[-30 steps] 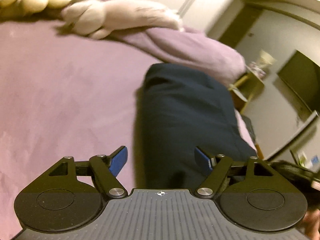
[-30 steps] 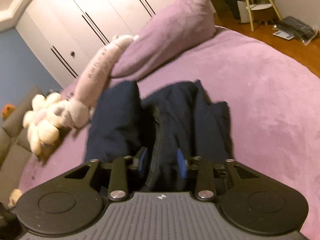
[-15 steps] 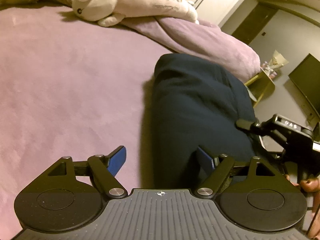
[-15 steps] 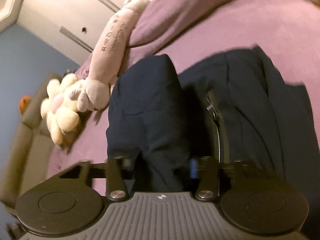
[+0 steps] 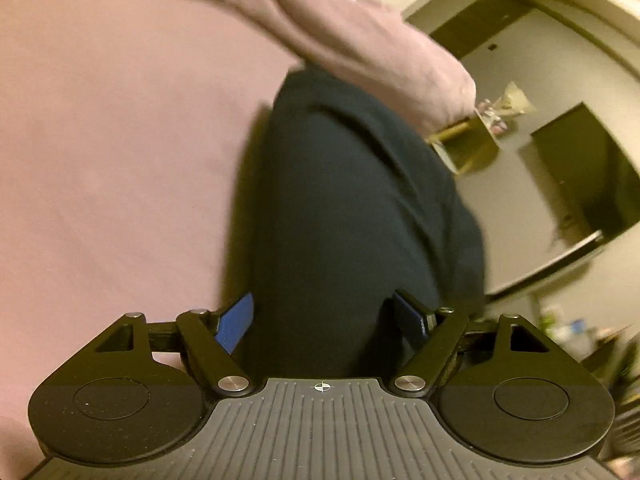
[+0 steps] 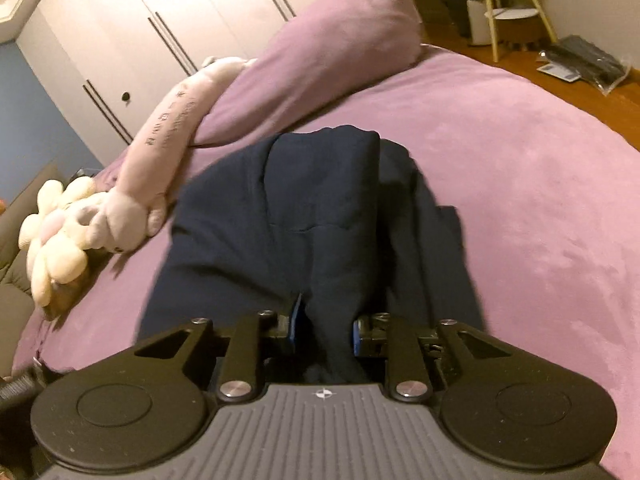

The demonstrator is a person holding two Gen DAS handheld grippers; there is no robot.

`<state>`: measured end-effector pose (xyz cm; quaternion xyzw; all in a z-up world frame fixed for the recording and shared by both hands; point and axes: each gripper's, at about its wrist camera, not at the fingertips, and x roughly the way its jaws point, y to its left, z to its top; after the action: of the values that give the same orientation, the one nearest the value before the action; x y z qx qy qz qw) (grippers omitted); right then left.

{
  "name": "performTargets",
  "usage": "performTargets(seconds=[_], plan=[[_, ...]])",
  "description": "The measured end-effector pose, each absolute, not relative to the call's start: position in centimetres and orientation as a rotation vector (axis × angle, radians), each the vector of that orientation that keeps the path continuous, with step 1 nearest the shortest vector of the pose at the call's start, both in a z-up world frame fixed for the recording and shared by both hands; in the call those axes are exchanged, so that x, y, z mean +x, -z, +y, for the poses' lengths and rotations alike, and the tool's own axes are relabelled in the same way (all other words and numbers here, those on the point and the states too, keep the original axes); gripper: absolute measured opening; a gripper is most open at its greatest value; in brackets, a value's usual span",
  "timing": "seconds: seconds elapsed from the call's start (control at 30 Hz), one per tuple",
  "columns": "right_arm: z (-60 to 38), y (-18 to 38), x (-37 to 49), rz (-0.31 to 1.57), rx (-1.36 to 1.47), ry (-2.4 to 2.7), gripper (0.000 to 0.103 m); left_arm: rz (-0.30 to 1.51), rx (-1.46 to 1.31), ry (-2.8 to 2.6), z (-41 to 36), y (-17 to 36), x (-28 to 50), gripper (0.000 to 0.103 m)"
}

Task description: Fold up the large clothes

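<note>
A dark navy garment point(image 6: 288, 216) lies folded in a bundle on the purple bed point(image 6: 520, 184). My right gripper point(image 6: 323, 326) is shut on a fold of its near edge, with cloth bunched between the blue pads. In the left wrist view the same garment point(image 5: 352, 208) stretches away from me. My left gripper point(image 5: 324, 322) is open, its blue pads standing either side of the garment's near end, not pinching it.
A purple pillow point(image 6: 320, 56) and a long pink plush toy point(image 6: 168, 128) lie beyond the garment, with a cream flower plush point(image 6: 56, 240) at left. White wardrobe doors point(image 6: 160, 20) stand behind. The bed's right edge drops to a wooden floor point(image 6: 560, 68) with a stool point(image 6: 512, 12).
My right gripper has closed further on the garment fold and swung back to level. My left gripper has moved closer and lower to the garment, and its view is blurred.
</note>
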<state>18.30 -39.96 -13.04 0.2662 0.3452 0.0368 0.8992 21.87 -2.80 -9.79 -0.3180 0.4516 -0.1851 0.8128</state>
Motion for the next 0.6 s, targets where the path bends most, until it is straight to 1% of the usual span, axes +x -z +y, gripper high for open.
performTargets(seconds=[0.03, 0.1, 0.13, 0.27, 0.4, 0.47, 0.5, 0.6], plan=[[-40.1, 13.1, 18.2, 0.705, 0.560, -0.085, 0.026, 0.964, -0.688, 0.389, -3.0, 10.0, 21.9, 0.083], [-39.8, 11.8, 18.3, 0.704, 0.552, -0.074, 0.034, 0.955, -0.645, 0.374, -3.2, 9.8, 21.8, 0.083], [-39.6, 10.9, 18.1, 0.694, 0.542, -0.058, 0.036, 0.954, -0.651, 0.373, -3.1, 9.8, 21.7, 0.083], [-37.2, 6.4, 18.6, 0.587, 0.455, -0.002, 0.037, 0.954, -0.676, 0.345, -2.7, 10.0, 21.7, 0.082], [-34.3, 3.6, 21.0, 0.524, 0.394, -0.032, 0.037, 0.947, -0.628, 0.331, -3.6, 9.5, 21.7, 0.082], [-32.6, 3.6, 23.2, 0.534, 0.348, -0.067, 0.037, 0.942, -0.607, 0.322, -4.5, 9.2, 21.6, 0.082], [-31.8, 4.1, 24.4, 0.543, 0.325, -0.081, 0.035, 0.939, -0.600, 0.319, -4.6, 9.2, 21.6, 0.082], [-30.4, 7.6, 26.9, 0.574, 0.164, 0.000, 0.034, 0.923, -0.578, 0.305, -4.4, 9.0, 21.4, 0.082]])
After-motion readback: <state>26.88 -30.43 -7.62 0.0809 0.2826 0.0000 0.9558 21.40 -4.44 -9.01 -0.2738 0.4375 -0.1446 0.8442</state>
